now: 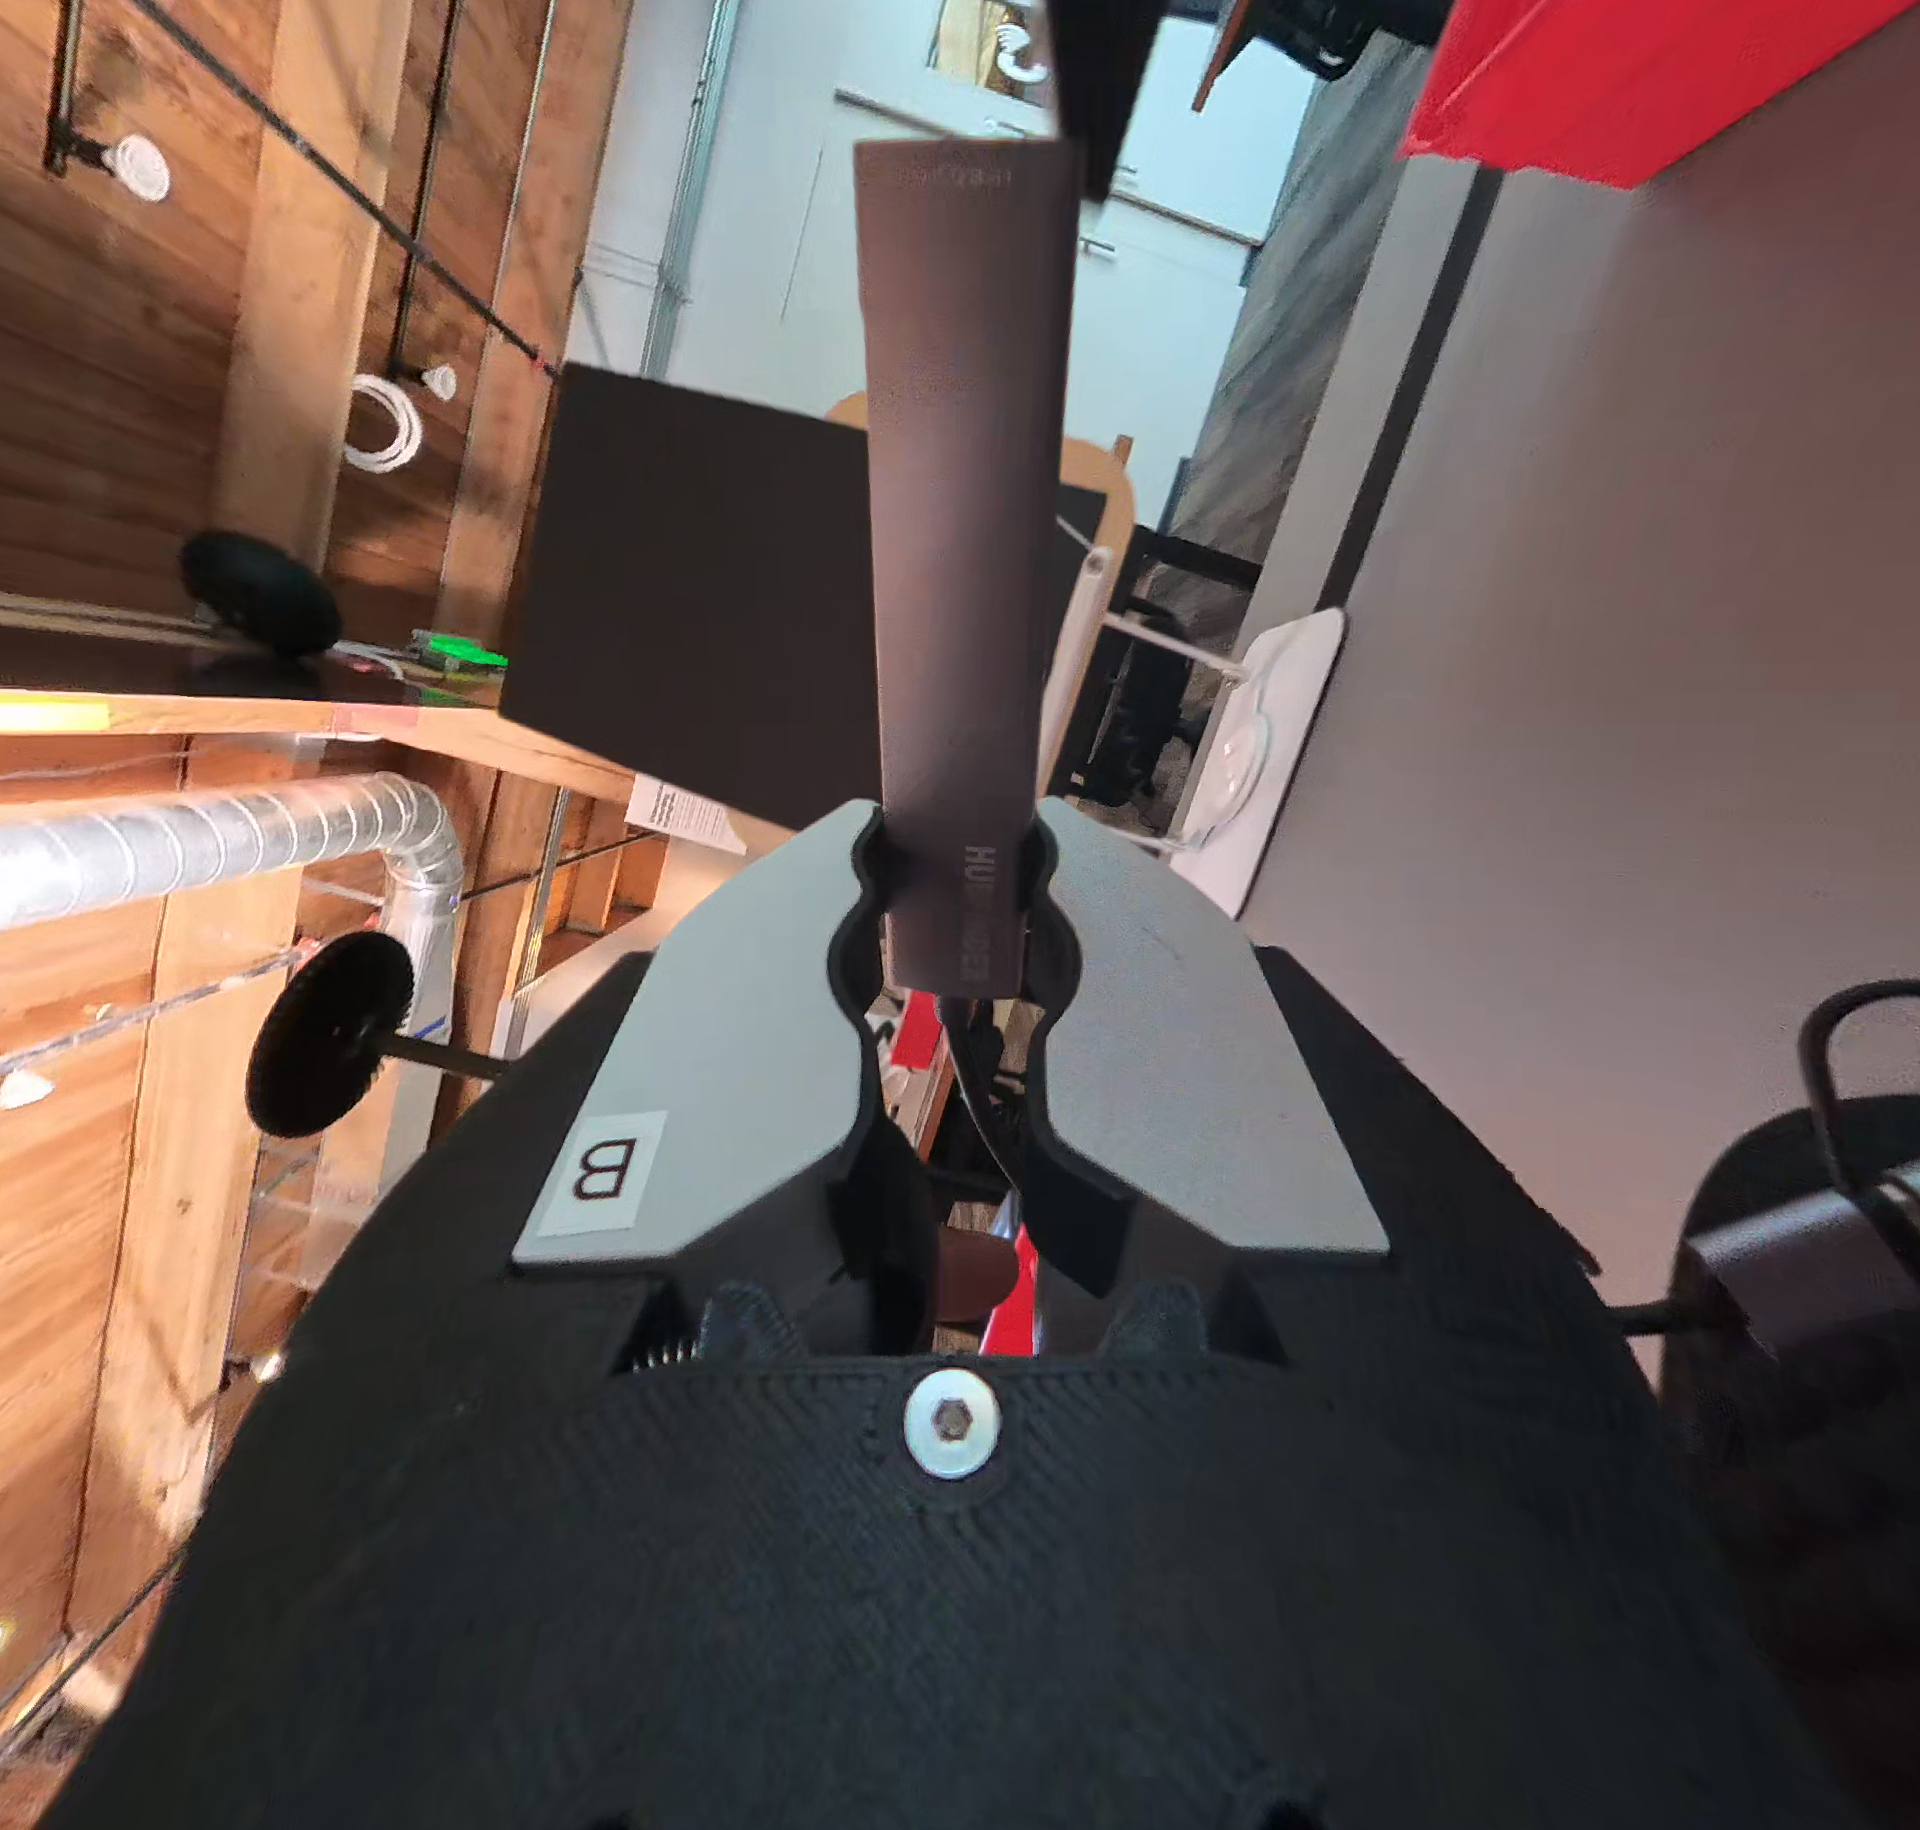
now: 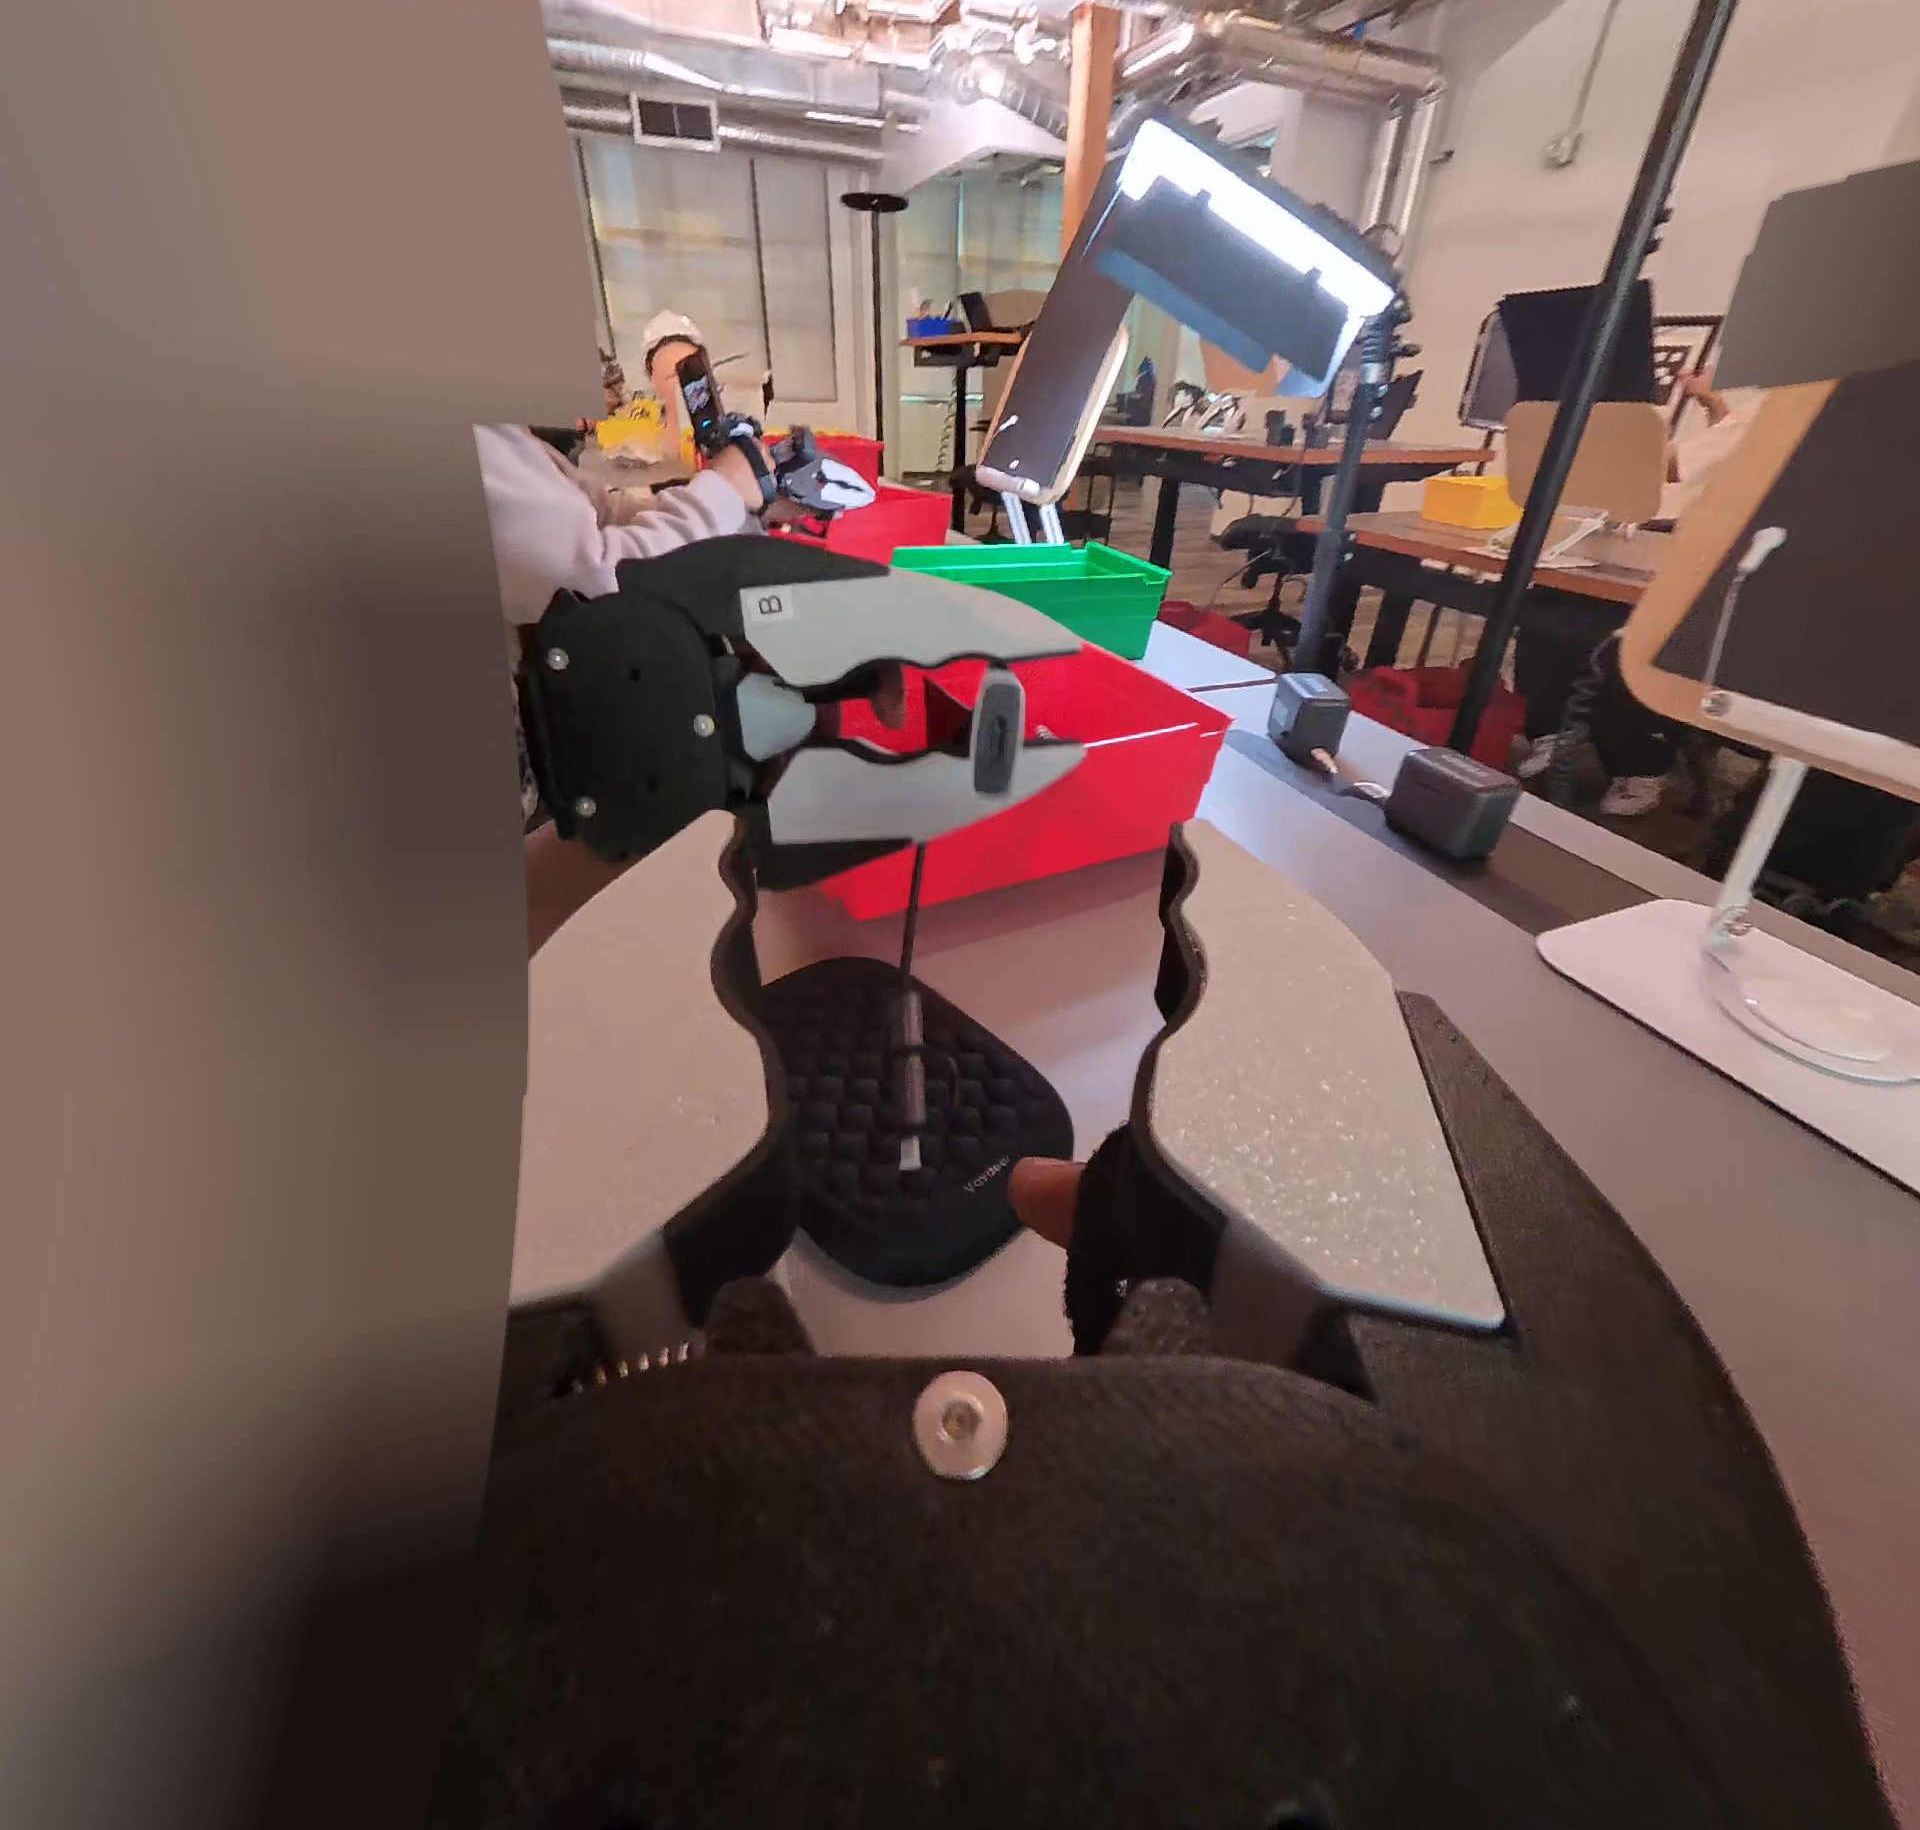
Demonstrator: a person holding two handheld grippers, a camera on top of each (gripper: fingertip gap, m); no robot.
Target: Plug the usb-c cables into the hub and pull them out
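Grey and slab-shaped, the hub point(image 1: 961, 533) sits clenched in our left gripper point(image 1: 956, 907), gripped at its cabled end, its long axis running straight out past the fingertips. In the right wrist view we see that same gripper point(image 2: 966, 710) held aloft, the hub point(image 2: 1000, 731) end-on, its lead dropping to the mat point(image 2: 914, 1115). Our right gripper point(image 2: 956, 949) stands released, jaws spread wide and grasping nothing. The plug point(image 2: 912, 1084) lies on the mat directly ahead and below, between the spread fingers, its long axis pointing along them (metal tip nearest us). We judge the right gripper nearer, so it takes the plug.
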